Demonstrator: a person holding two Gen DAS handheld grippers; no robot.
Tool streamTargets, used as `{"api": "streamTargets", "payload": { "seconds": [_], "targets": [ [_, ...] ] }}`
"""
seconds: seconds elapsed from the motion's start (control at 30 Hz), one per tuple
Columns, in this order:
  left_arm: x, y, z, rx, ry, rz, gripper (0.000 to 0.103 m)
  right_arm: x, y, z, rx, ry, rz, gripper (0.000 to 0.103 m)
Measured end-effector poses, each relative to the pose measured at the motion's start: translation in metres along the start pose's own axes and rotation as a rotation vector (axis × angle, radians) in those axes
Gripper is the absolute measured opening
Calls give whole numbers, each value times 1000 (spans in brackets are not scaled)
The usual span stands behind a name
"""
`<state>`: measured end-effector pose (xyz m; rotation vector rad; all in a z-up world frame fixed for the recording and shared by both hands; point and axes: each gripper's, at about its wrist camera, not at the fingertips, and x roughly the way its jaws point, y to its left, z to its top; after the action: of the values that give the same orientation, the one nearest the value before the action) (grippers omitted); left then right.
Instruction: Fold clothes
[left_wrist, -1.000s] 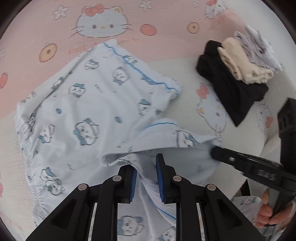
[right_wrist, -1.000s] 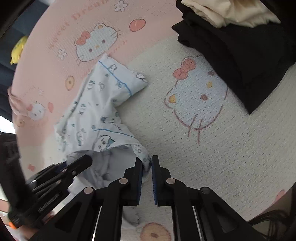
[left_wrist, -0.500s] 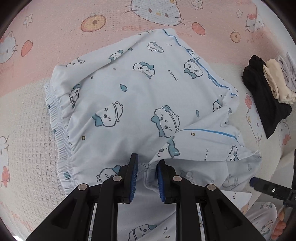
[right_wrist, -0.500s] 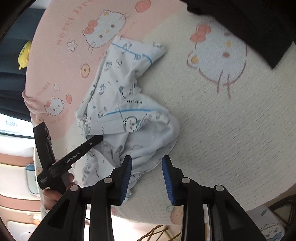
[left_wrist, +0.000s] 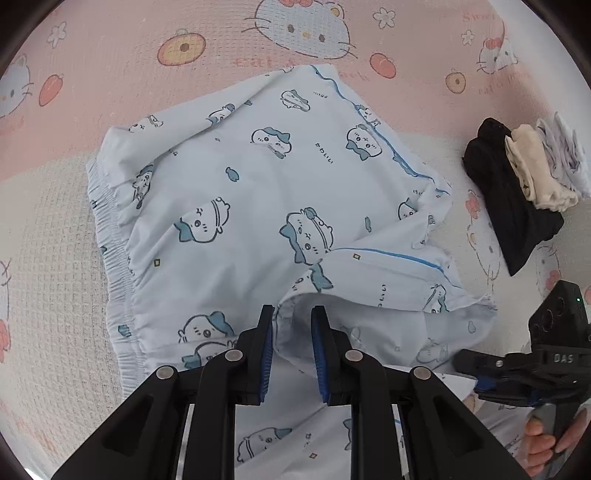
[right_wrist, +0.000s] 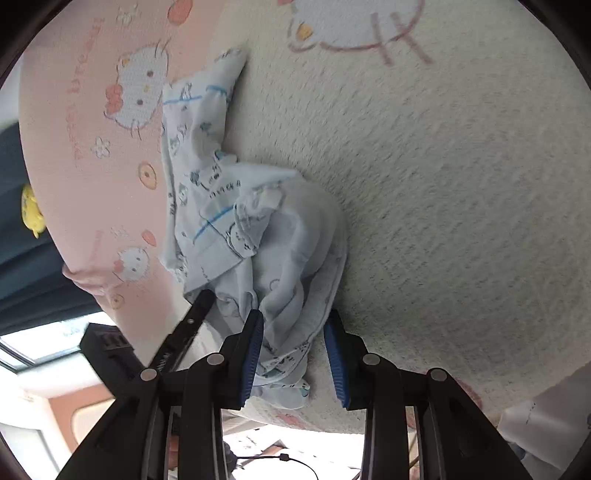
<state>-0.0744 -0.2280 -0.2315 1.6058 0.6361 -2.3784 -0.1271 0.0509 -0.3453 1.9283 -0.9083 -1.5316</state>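
At frame centre my left gripper (left_wrist: 291, 332) has its jaws clamped on a fold of the shorts (left_wrist: 258, 206) spread on the blanket (left_wrist: 55, 295), while lower right my right gripper (right_wrist: 293, 347) straddles their bunched edge, jaws apart.

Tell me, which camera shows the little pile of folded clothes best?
The left wrist camera: the pile of folded clothes lies at the right, a black piece under a cream one and a pale one. The right wrist camera misses it, showing only the pale blue shorts.

we see a pink and cream cartoon-cat blanket (left_wrist: 110, 66) covering the surface, and a small yellow object (right_wrist: 31, 210) beyond its edge in the right wrist view.
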Motion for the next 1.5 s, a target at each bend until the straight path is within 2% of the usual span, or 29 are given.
{"api": "streamTargets", "payload": {
  "seconds": [0.1,0.2,0.23,0.43,0.53,0.57,0.77,0.83,0.97,1.07,1.1,1.13,1.2,1.37,1.43,1.5],
  "targets": [
    [-1,4,-2,-17,6,-5,17,4,17,-4,-92,-8,-77,32],
    [-4,4,-5,-26,9,-20,17,5,31,-11,-196,-21,-180,13],
    [-5,2,-6,-25,9,-28,17,5,35,-14,-233,-28,-222,11],
    [-13,-16,-10,-20,8,-90,17,-2,59,-34,-446,-117,-497,8],
    [-14,-26,-9,-20,11,-130,17,-11,55,-39,-487,-167,-619,8],
    [-14,-29,-10,-18,14,-143,17,-16,49,-38,-470,-172,-629,8],
    [-19,-47,-13,8,31,-152,17,-50,13,-32,-330,-199,-537,6],
    [-21,-55,-14,43,13,-103,17,-56,9,-33,-312,-197,-489,7],
    [-28,-78,-17,187,-52,-9,18,-64,3,-35,-291,-200,-420,8],
    [-35,-89,-22,268,-86,25,32,-65,8,-36,-299,-196,-387,9],
    [-38,-91,-24,286,-94,27,44,-65,10,-37,-302,-195,-379,16],
    [-40,-92,-25,296,-102,22,53,-65,12,-37,-303,-197,-373,29],
    [-44,-95,-27,308,-109,16,55,-67,15,-39,-303,-208,-362,37],
    [-47,-104,-32,339,-107,40,55,-75,17,-34,-246,-219,-273,39],
    [-49,-111,-36,375,-109,60,55,-73,16,-29,-210,-217,-246,54],
    [-52,-119,-43,426,-119,78,55,-73,12,-30,-178,-210,-221,54]
  ]
}}
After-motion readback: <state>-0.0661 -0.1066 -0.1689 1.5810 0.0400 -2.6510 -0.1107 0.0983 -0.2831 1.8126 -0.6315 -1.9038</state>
